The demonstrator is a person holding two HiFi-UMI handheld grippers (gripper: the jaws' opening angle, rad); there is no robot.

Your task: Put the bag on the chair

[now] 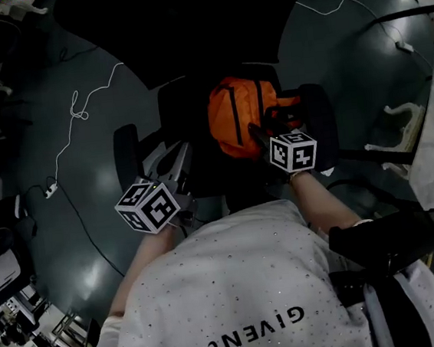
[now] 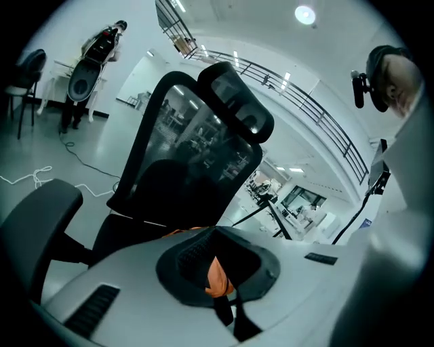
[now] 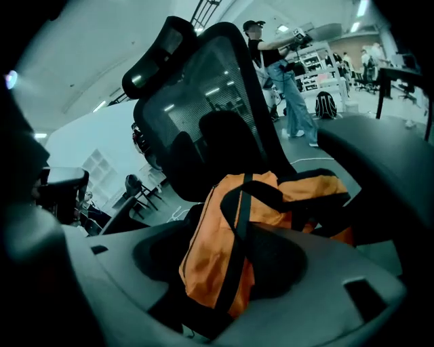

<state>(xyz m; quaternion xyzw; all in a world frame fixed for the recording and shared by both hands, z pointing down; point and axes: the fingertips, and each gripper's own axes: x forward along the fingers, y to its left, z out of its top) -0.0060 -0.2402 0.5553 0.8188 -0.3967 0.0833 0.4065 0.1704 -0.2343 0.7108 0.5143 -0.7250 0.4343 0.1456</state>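
The orange bag (image 1: 238,116) is sitting on the chair (image 3: 203,115) seat, the right gripper (image 1: 267,121) is opening its jaws around it, the left gripper (image 1: 178,154) is pinching a fold of it, and a white cable (image 1: 79,108) is trailing left of the chair.

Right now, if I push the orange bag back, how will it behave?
Probably floppy: the orange bag slumps on the chair, fabric creased. It would likely buckle rather than slide whole. Its loose black straps could snag.
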